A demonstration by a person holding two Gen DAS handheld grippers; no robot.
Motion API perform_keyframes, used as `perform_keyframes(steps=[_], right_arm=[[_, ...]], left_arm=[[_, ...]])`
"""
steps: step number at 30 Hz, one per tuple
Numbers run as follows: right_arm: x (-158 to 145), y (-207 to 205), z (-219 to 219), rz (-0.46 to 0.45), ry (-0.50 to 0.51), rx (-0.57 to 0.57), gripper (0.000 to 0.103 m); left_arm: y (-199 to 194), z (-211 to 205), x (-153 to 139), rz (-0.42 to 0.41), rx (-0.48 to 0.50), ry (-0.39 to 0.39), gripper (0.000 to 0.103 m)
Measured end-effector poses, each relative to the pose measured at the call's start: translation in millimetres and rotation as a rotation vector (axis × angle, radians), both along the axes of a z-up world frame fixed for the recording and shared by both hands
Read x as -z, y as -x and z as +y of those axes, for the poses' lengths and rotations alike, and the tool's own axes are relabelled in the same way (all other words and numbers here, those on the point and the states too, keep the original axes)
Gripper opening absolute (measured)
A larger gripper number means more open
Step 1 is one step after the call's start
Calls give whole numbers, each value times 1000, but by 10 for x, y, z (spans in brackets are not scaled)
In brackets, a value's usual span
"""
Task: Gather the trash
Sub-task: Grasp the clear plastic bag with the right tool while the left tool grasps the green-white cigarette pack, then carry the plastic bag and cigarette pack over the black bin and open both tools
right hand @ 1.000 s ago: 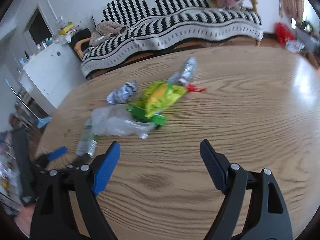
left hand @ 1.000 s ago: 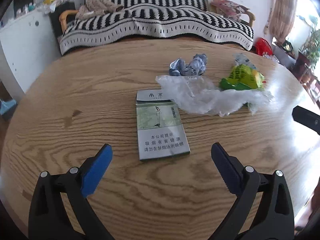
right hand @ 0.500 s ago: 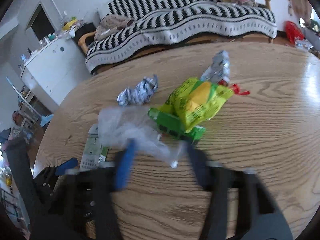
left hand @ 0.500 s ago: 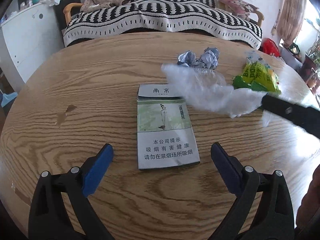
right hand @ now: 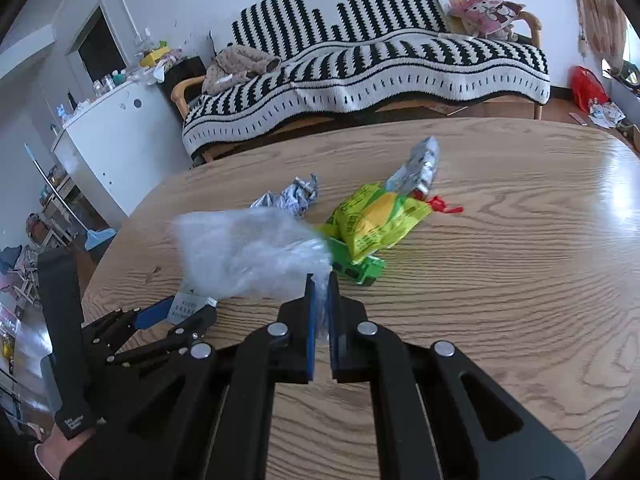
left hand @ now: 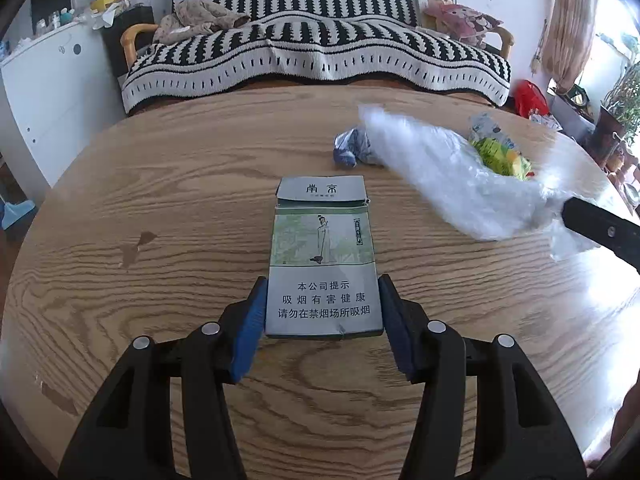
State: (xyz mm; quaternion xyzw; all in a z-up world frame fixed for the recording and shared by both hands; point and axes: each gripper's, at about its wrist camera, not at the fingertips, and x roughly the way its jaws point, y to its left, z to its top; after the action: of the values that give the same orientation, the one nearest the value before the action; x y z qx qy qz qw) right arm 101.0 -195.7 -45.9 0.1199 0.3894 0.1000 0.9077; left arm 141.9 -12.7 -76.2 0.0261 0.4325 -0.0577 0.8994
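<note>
A grey-green cigarette pack (left hand: 323, 256) lies flat on the round wooden table (left hand: 160, 200). My left gripper (left hand: 322, 312) is shut on the pack's near end, one blue pad on each side. My right gripper (right hand: 321, 292) is shut on a clear plastic bag (right hand: 248, 252), which hangs lifted and blurred; the bag also shows in the left wrist view (left hand: 452, 176). A crumpled foil wrapper (right hand: 288, 200), a yellow-green snack bag (right hand: 376, 220), a green box (right hand: 356, 266) and a silver wrapper (right hand: 420, 160) lie on the table beyond.
A sofa with a black-and-white striped blanket (left hand: 320, 52) stands behind the table. A white cabinet (right hand: 116, 140) stands at the left. A small red scrap (right hand: 442, 206) lies by the snack bag.
My left gripper moved forward and closed on the cigarette pack. My right gripper closed on the plastic bag and lifted it off the table.
</note>
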Motion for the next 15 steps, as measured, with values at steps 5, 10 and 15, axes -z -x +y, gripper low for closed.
perform_keyframes(steps=[5,10,15], right_arm=[[-127,165,-237,-17,-4,40,6],[-325,481,-696,-54,14,112,6],[-478,867,-1306,-73,41,211,6]], left_arm=[[46,-96,-146,-32,7,9,54],[160,-378,-345,-75,59,34,54],[361,-881,-461,-95,154,61,54]])
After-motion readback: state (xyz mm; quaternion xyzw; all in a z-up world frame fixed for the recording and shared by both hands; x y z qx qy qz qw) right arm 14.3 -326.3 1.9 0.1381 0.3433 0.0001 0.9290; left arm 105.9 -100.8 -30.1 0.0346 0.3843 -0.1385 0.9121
